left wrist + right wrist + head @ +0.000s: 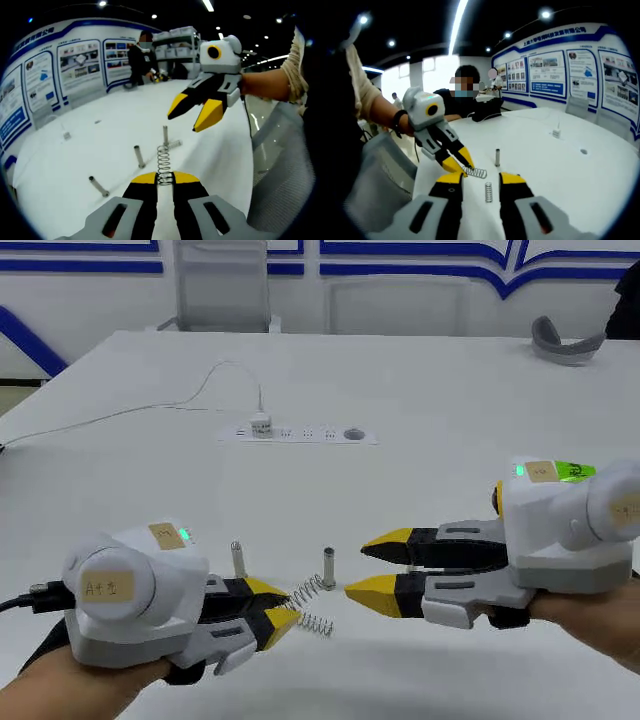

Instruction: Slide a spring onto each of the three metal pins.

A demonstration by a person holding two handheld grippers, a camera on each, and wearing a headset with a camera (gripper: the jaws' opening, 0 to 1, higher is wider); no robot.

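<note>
One spring (163, 161) in left claw (159, 177)

Head view above table (420, 380); gripper views low, opposed, sharing pin (497, 156)

A white table (450, 390) stands before blue-striped walls (420, 260) under ceiling lights (456, 25).

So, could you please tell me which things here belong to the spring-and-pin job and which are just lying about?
Job in hand:
- coiled metal spring, in the jaws of the left gripper
- loose second spring on the white table
- upright metal pin
- second metal pin
- right gripper, jaws open

Lying about:
- white power strip
- white plug with cable
- grey curved band
</note>
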